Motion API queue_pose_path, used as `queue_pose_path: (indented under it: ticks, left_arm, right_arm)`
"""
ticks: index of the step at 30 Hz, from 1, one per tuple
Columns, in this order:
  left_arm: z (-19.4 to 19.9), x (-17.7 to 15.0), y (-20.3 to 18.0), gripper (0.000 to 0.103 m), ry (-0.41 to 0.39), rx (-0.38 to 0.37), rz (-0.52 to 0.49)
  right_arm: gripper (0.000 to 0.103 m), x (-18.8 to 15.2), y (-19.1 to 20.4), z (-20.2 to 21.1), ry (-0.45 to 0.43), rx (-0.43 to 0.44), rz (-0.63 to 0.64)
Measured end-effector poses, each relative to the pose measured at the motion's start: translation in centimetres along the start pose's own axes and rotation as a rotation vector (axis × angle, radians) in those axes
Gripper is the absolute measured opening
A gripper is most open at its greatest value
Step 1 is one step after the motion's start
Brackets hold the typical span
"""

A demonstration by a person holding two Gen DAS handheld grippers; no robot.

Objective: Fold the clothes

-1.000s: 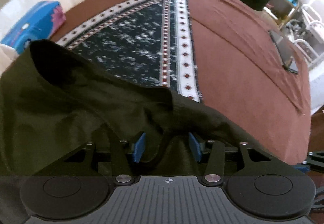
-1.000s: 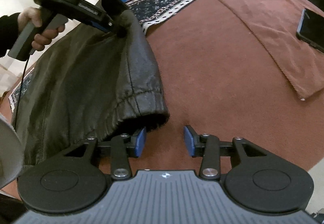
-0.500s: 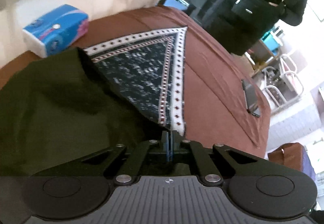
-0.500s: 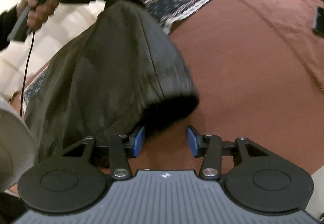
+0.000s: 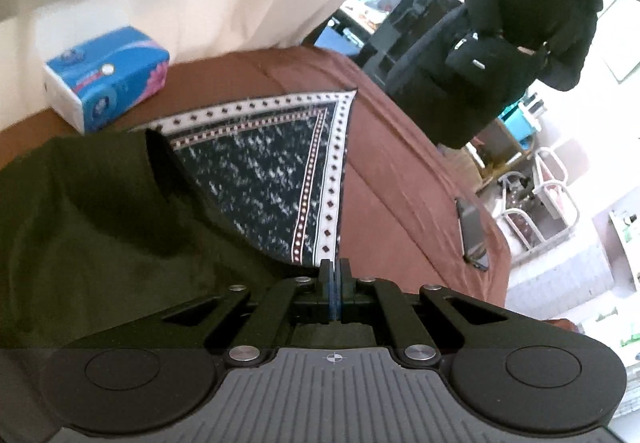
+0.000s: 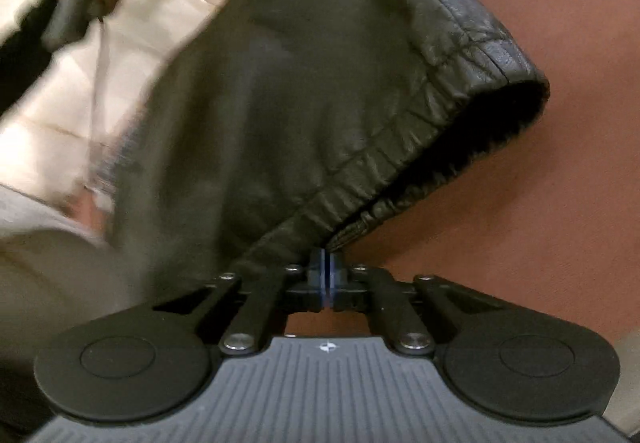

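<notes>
- One dark olive leather garment with an elastic gathered hem (image 6: 320,91) hangs lifted above the brown cloth-covered counter (image 6: 540,203).
- Right tongs (image 6: 325,263): pressed together, clamped on the hem edge.
- Left tongs (image 5: 334,271): pressed together on the garment's other edge (image 5: 100,211).
- Beyond: navy patterned scarf with white border (image 5: 280,171), blue tissue pack (image 5: 108,79), black phone (image 5: 472,231).

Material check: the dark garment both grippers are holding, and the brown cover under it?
Dark garment: looks like leather or faux leather, with a grained, slightly glossy face, stitched seams and a gathered elastic hem; which of the two I cannot tell. Brown cover: matte, soft-looking fabric with a faint nap and no shine.
</notes>
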State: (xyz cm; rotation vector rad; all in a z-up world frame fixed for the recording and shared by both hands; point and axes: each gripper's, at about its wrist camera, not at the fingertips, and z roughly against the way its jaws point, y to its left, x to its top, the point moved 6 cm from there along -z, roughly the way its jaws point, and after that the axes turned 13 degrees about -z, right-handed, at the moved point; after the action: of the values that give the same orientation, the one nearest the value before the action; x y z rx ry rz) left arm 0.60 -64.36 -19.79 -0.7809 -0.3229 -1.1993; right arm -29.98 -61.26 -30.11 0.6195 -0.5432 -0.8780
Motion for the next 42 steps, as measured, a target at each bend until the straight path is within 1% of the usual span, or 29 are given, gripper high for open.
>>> queue_pose_path:
  ticks: [4,6,8,9,10,11,12,14,15,16,17,18,19,20,23,25,27,28,30,31,33,35,36,37,38,39,40,41,42]
  left_arm:
    - [-0.4,0.0,-0.8,0.000,0.018,-0.010,-0.035]
    - [-0.8,-0.4,-1.0,0.001,0.035,0.001,-0.039]
    - [-0.8,-1.1,-1.0,0.013,0.056,0.030,-0.034]
    - [0.2,-1.4,-0.7,0.022,0.044,0.052,-0.027]
    - [1.1,-1.8,-0.4,0.023,0.032,0.074,-0.019]
    - [2.0,-2.2,-0.1,0.023,0.020,0.097,-0.012]
    - [3.1,-2.6,0.2,0.026,0.007,0.118,-0.001]
    - [6.0,-4.2,1.4,0.032,-0.037,0.155,0.067]
    - [7.4,-5.2,2.1,0.037,-0.053,0.187,0.102]
    - [8.8,-6.3,2.7,0.042,-0.069,0.222,0.137]
    - [10.2,-7.6,3.4,0.043,-0.080,0.268,0.173]
    - [11.6,-9.0,4.1,0.044,-0.090,0.311,0.210]
    - [12.8,-10.5,4.6,0.045,-0.094,0.345,0.252]
    - [14.1,-12.0,5.1,0.046,-0.097,0.379,0.293]
    - [17.7,-17.0,6.0,0.047,-0.111,0.473,0.413]
    - [19.3,-19.6,5.9,0.048,-0.114,0.518,0.470]
    - [20.0,-21.6,5.5,0.048,-0.111,0.546,0.516]
    - [20.2,-22.3,5.3,0.048,-0.109,0.557,0.536]
    - [20.1,-22.9,4.8,0.048,-0.108,0.568,0.552]
    - [19.8,-22.8,4.6,0.048,-0.107,0.569,0.551]
    - [19.0,-22.1,4.2,0.049,-0.107,0.560,0.536]
    - [17.9,-21.0,3.7,0.050,-0.105,0.548,0.506]
    - [17.3,-20.5,3.4,0.050,-0.104,0.543,0.490]
    - [16.8,-20.0,3.1,0.050,-0.102,0.539,0.474]
    - [16.4,-19.6,2.9,0.050,-0.101,0.542,0.461]
    - [16.1,-19.3,2.7,0.051,-0.100,0.545,0.449]
    - [16.1,-19.3,2.7,0.052,-0.100,0.550,0.448]
    - [16.1,-19.2,2.7,0.052,-0.101,0.554,0.448]
    - [16.3,-19.4,2.7,0.052,-0.104,0.560,0.458]
  right_arm:
    - [0.001,-0.9,1.7,2.7,-0.010,0.166,-0.085]
    - [0.002,-1.3,0.6,2.3,0.005,0.097,-0.115]
    - [0.006,-1.8,-1.4,0.7,0.065,-0.035,-0.124]
    - [0.005,-1.8,-2.2,0.4,0.095,-0.089,-0.133]
    - [0.006,-0.8,-1.8,1.3,0.063,-0.092,-0.100]
    - [0.010,0.2,-1.4,2.3,0.030,-0.094,-0.066]
    - [0.011,1.2,-1.0,3.3,-0.002,-0.097,-0.033]
    - [0.012,3.3,-0.1,5.2,-0.067,-0.102,0.033]
    - [0.015,4.3,0.3,6.2,-0.099,-0.105,0.067]
    - [0.024,5.3,0.8,7.2,-0.132,-0.107,0.100]
    - [0.043,6.5,1.3,8.0,-0.164,-0.112,0.138]
    - [0.053,8.4,1.9,7.5,-0.191,-0.127,0.199]
    - [0.058,10.4,2.5,7.0,-0.219,-0.142,0.260]
    - [0.058,12.3,3.1,6.5,-0.241,-0.157,0.315]
    - [0.059,17.2,2.7,2.8,-0.229,-0.209,0.371]
    - [0.059,19.1,1.5,0.2,-0.172,-0.248,0.383]
    - [0.059,20.0,1.0,-2.2,-0.103,-0.251,0.392]
    - [0.058,20.3,1.0,-2.9,-0.068,-0.232,0.383]
    - [0.034,19.6,1.0,-3.3,-0.006,-0.179,0.366]
    - [0.009,19.3,1.6,-3.2,0.014,-0.132,0.352]
    - [0.008,20.3,1.8,-1.8,0.001,-0.036,0.281]
    - [0.008,21.7,0.0,-0.6,-0.034,-0.001,0.146]
    - [0.008,22.1,-1.2,-0.6,-0.040,-0.039,0.108]
    - [0.009,22.2,-2.0,-0.8,-0.032,-0.077,0.101]
    - [0.012,22.0,-2.5,-1.1,-0.012,-0.104,0.110]
    - [0.014,21.8,-2.3,-1.0,-0.005,-0.110,0.123]
    - [0.018,21.6,-1.7,-0.5,-0.035,-0.112,0.151]
    - [0.027,21.5,-1.0,0.0,-0.067,-0.115,0.183]
    - [0.030,21.7,0.0,0.5,-0.106,-0.123,0.227]
